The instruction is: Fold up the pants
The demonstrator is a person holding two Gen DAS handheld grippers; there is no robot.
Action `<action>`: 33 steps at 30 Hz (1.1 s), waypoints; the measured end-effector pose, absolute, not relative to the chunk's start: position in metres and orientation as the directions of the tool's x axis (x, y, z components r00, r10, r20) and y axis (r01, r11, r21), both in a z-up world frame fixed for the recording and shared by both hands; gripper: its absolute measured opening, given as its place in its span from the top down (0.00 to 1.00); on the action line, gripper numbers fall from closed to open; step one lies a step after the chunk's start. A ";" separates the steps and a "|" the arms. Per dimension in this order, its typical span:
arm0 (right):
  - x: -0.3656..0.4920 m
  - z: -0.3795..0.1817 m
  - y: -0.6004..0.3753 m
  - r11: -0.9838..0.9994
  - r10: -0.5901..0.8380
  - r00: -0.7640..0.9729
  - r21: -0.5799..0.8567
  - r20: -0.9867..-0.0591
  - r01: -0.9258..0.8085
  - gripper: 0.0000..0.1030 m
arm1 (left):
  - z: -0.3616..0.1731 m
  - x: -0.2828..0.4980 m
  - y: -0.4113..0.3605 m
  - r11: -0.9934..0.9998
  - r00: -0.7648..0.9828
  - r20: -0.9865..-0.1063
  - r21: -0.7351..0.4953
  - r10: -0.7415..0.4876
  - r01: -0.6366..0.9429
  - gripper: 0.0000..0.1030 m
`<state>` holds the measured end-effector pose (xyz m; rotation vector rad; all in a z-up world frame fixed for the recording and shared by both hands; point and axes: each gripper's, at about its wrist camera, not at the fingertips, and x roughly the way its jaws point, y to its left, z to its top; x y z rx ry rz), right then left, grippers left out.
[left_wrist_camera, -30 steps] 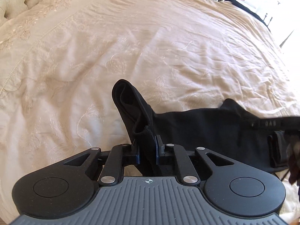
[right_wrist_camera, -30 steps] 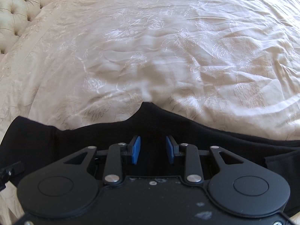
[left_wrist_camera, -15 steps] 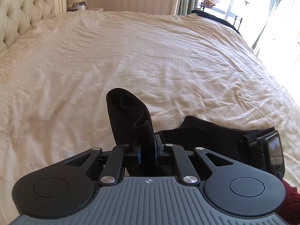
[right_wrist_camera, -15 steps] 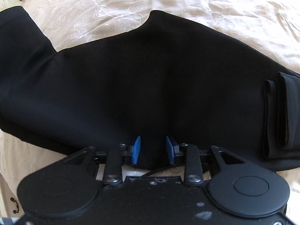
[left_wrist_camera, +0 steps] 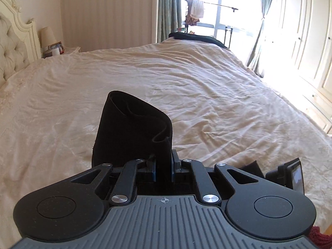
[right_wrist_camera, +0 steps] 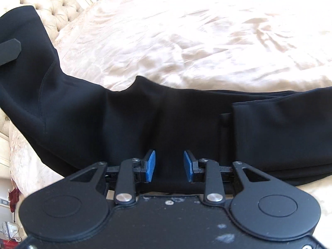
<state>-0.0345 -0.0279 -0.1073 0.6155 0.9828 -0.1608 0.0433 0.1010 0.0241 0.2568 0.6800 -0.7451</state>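
Note:
The black pants [right_wrist_camera: 145, 120] lie across the cream bed near its front edge, with a folded part [right_wrist_camera: 280, 132] at the right. My left gripper [left_wrist_camera: 164, 166] is shut on a doubled end of the pants [left_wrist_camera: 132, 128] and holds it lifted above the bed. In the right wrist view that lifted end [right_wrist_camera: 22, 47] rises at the far left. My right gripper [right_wrist_camera: 169, 164] is open, its blue pads [right_wrist_camera: 150, 166] just over the pants' near edge and holding nothing. The right gripper's body [left_wrist_camera: 290, 174] shows at the left wrist view's right edge.
The cream bedspread [left_wrist_camera: 186, 78] stretches far ahead. A tufted headboard [left_wrist_camera: 12, 49] and a nightstand with a lamp [left_wrist_camera: 48, 39] stand at the left. Dark clothing [left_wrist_camera: 195, 37] lies at the far bed end. Wardrobes [left_wrist_camera: 307, 31] line the right wall.
My left gripper has risen and tilted up with the pants' end, so the room now shows. My right gripper has stayed open and shifted over the pants' near edge.

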 end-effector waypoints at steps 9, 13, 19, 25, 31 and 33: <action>-0.132 -0.122 -0.144 0.745 0.037 0.527 0.375 -0.849 0.552 0.67 | -0.050 -0.021 -0.056 0.536 0.354 -0.714 -0.034 -0.603 0.844 0.89; -0.168 -0.126 -0.189 0.712 -0.002 0.494 0.346 -0.869 0.611 0.67 | -0.091 -0.043 -0.107 0.446 0.263 -0.778 -0.025 -0.571 0.895 0.87; -0.201 -0.128 -0.227 0.682 -0.032 0.475 0.328 -0.879 0.653 0.66 | -0.080 -0.059 -0.130 0.428 0.271 -0.772 -0.002 -0.575 0.904 0.82; -0.205 -0.118 -0.248 0.677 -0.067 0.503 0.332 -0.862 0.657 0.66 | -0.065 -0.043 -0.104 0.518 0.393 -0.761 0.088 -0.516 0.851 0.72; -0.184 -0.119 -0.263 0.663 -0.044 0.531 0.373 -0.846 0.649 0.64 | -0.106 0.012 -0.037 0.703 0.456 -0.861 0.180 -0.225 0.688 0.71; -0.176 -0.121 -0.263 0.669 -0.031 0.531 0.377 -0.847 0.641 0.64 | -0.128 0.025 -0.016 0.707 0.394 -0.908 0.186 -0.142 0.683 0.71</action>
